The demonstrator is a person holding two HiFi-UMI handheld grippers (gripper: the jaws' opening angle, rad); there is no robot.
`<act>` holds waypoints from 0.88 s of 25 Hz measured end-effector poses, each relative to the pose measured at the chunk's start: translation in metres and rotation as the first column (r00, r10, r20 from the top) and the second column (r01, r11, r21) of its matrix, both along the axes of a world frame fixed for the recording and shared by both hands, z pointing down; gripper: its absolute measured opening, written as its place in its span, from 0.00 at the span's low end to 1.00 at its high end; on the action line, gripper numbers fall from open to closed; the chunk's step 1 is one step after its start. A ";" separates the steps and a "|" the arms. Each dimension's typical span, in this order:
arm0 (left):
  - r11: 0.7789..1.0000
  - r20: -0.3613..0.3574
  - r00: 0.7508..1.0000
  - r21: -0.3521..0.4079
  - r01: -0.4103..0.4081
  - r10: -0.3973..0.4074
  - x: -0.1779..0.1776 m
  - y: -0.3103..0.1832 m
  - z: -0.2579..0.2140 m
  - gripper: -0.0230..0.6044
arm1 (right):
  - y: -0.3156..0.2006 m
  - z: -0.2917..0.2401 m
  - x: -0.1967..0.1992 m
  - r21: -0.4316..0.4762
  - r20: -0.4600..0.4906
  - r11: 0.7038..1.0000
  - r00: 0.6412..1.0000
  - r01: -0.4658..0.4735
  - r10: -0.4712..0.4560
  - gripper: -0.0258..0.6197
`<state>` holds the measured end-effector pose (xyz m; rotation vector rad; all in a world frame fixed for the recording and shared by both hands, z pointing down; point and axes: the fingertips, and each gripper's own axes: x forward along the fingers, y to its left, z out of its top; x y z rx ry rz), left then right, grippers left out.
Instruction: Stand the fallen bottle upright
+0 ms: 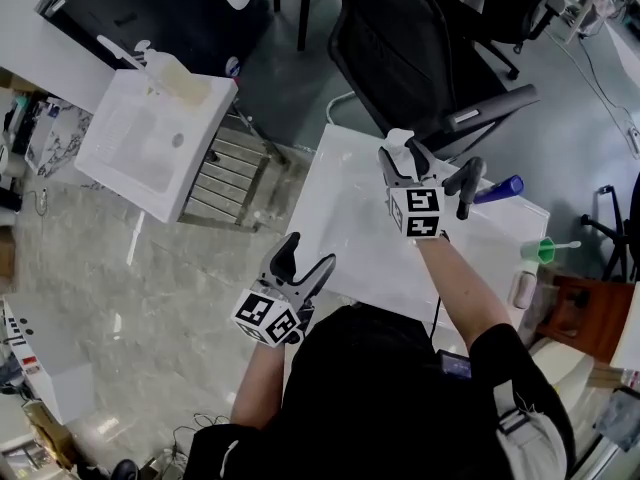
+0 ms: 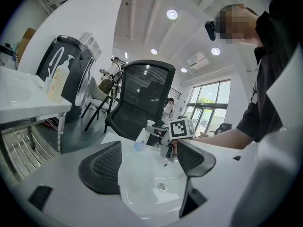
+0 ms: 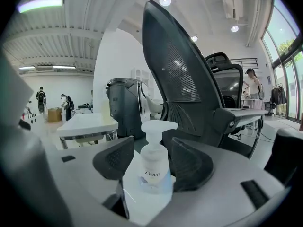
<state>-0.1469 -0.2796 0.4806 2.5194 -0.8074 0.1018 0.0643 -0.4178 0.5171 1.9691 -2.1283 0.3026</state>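
A clear pump bottle (image 3: pixel 154 171) with a white pump head stands upright on the white sink counter (image 1: pixel 340 218), near its far edge. In the right gripper view it sits between the two pads of my right gripper (image 3: pixel 152 148), with a gap showing on its left side; the jaws stand open around it. From above, the bottle's pump top (image 1: pixel 398 140) shows just past the right gripper (image 1: pixel 402 158). My left gripper (image 1: pixel 309 253) hangs open and empty at the counter's near left corner. In the left gripper view the bottle (image 2: pixel 142 138) appears beyond the open left gripper (image 2: pixel 149 150).
A black mesh office chair (image 1: pixel 420 48) stands right behind the counter. A second white basin (image 1: pixel 150 138) with a soap bottle (image 1: pixel 175 73) is at the left. A blue-capped item (image 1: pixel 500 188) and a green cup (image 1: pixel 537 251) lie at the counter's right end.
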 end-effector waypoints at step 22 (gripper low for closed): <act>0.983 -0.028 0.998 0.176 -0.046 0.052 0.084 -0.006 -0.046 0.34 | 0.161 -0.120 0.007 0.261 0.054 0.962 0.994 0.078 -0.095 0.23</act>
